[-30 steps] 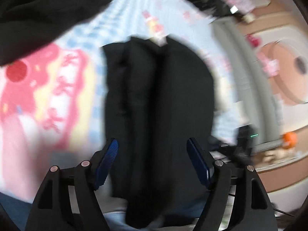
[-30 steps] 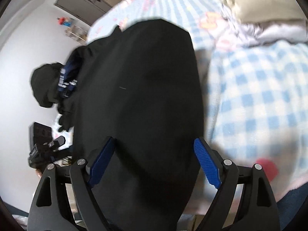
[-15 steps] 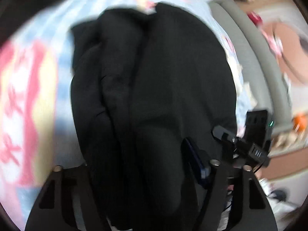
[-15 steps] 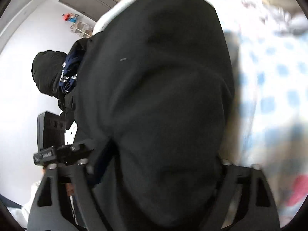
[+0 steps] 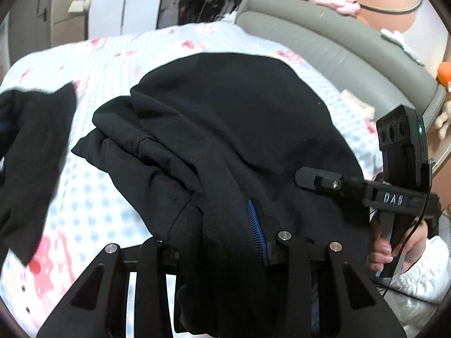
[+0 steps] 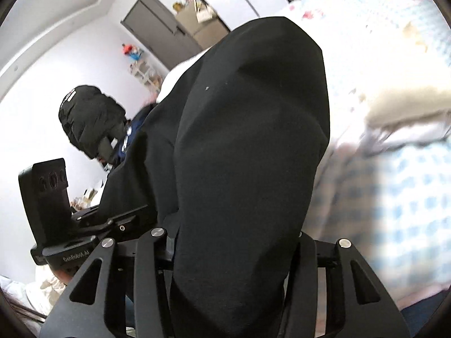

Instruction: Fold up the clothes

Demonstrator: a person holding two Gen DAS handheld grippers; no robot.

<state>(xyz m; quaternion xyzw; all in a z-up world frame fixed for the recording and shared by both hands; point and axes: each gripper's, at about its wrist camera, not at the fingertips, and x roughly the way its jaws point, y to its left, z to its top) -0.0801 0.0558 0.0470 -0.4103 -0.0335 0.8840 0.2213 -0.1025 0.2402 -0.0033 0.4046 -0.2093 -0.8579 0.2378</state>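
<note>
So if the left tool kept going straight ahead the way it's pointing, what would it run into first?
The left tool is already shut on the bunched black fabric garment, so pushing forward meets more of that cloth first. Beyond it lies the blue-and-white checked bedspread, then the grey padded headboard, though depth is hard to judge.

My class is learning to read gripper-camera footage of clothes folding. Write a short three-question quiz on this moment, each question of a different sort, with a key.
1. True or false: the left gripper is shut on the black garment.
2. What does the right gripper hold? A. a white pillow B. the black garment C. nothing
3. Fill in: the bed cover has a blue and white ______ pattern.

Key: 1 true; 2 B; 3 checked.
</note>
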